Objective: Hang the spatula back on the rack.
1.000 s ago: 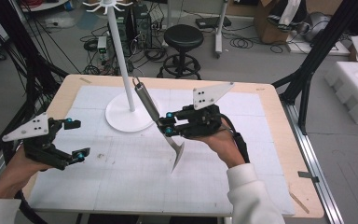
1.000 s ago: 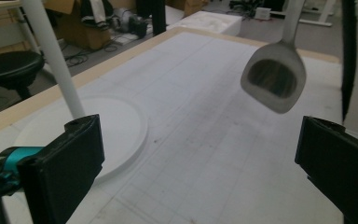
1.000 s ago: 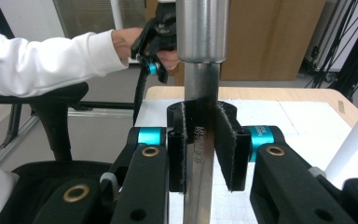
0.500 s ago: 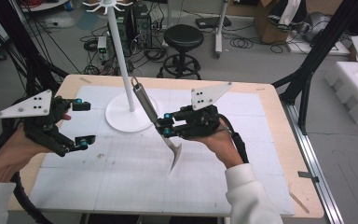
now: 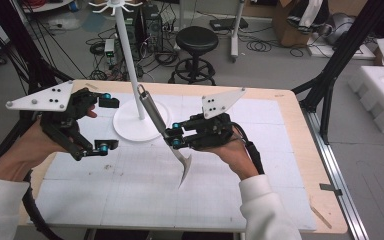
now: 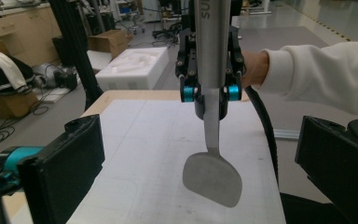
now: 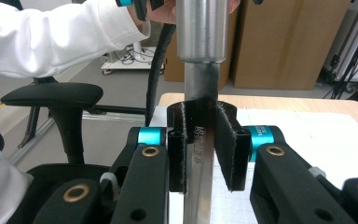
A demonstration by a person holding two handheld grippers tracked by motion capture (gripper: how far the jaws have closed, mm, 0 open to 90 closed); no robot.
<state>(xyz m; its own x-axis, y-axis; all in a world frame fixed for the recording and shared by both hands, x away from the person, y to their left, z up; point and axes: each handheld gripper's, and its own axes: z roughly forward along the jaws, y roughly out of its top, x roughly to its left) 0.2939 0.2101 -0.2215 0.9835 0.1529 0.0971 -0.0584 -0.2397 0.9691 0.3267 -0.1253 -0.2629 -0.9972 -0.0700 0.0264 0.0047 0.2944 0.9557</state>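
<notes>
Right gripper (image 5: 174,136) mid-table, jaws closed in on the flat metal neck of a spatula (image 5: 165,131), pads pressing it from both sides; right gripper view shows the black pads (image 7: 177,149) tight against the stamped steel strip. Spatula held off the mat, tilted: round handle end up and to the far left, near the white stand pole (image 5: 128,60), blade pointing down to the near side, its tip just over the white mat (image 5: 130,200); can't tell if the tip touches. In the left gripper view the spatula (image 6: 212,172) hangs straight in front, blade (image 6: 213,178) low, handle rising out the top, the right gripper (image 6: 210,93) clamped on the neck behind it.

Left gripper (image 5: 105,122) at the left side of the table, held up above the mat, jaws wide apart with nothing between them; one fingertip far, one near. Its own two black jaws sit at the left and right bottom corners of the left gripper view, well apart from the spatula.

White stand with round base (image 5: 140,122) at the far middle of the mat, between the two grippers, just left of the spatula handle. Black stool (image 5: 196,40) on the floor beyond the table
</notes>
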